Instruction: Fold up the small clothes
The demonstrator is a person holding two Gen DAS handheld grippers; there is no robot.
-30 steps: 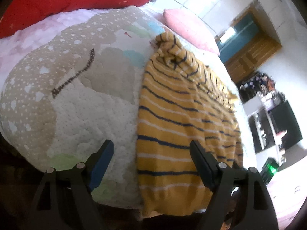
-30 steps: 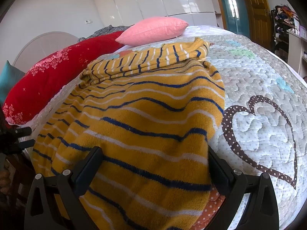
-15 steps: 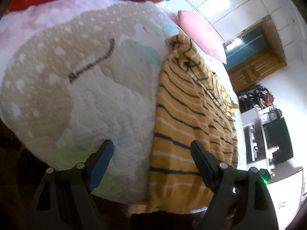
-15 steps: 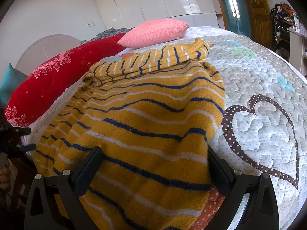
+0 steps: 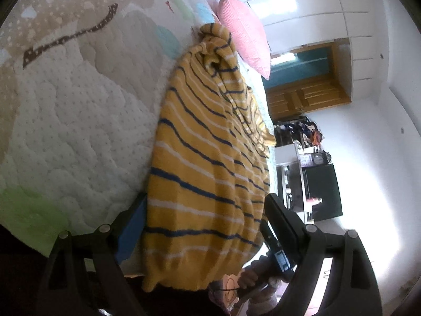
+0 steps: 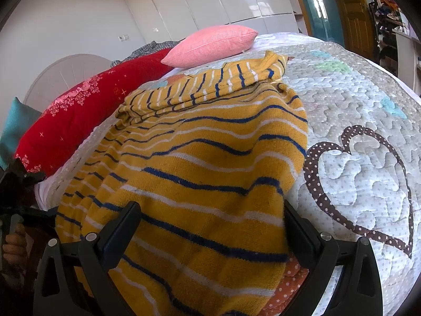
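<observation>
A yellow sweater (image 5: 205, 158) with blue and white stripes lies flat on the quilted bedspread (image 5: 65, 131), its hem hanging over the bed's near edge. My left gripper (image 5: 205, 221) straddles the hem's left part; its jaws are opening and the pads do not press the cloth. In the right wrist view the same sweater (image 6: 205, 163) fills the middle, a sleeve folded across its far end. My right gripper (image 6: 210, 226) stands wide open over the hem's right corner, gripping nothing. The left view also catches the right gripper's handle with a hand (image 5: 247, 276) on it.
A pink pillow (image 6: 210, 44) and a long red pillow (image 6: 86, 110) lie at the bed's far side, beside a teal cushion (image 6: 15, 121). Orange dotted fabric (image 6: 292, 276) shows under the sweater's corner. A brown heart patch (image 6: 355, 179) marks the quilt on the right. Shelves (image 5: 310, 179) stand beyond the bed.
The left gripper has rolled and sunk toward the bed edge, so the sweater's hem now sits between its fingers. The right gripper and the sweater have stayed put.
</observation>
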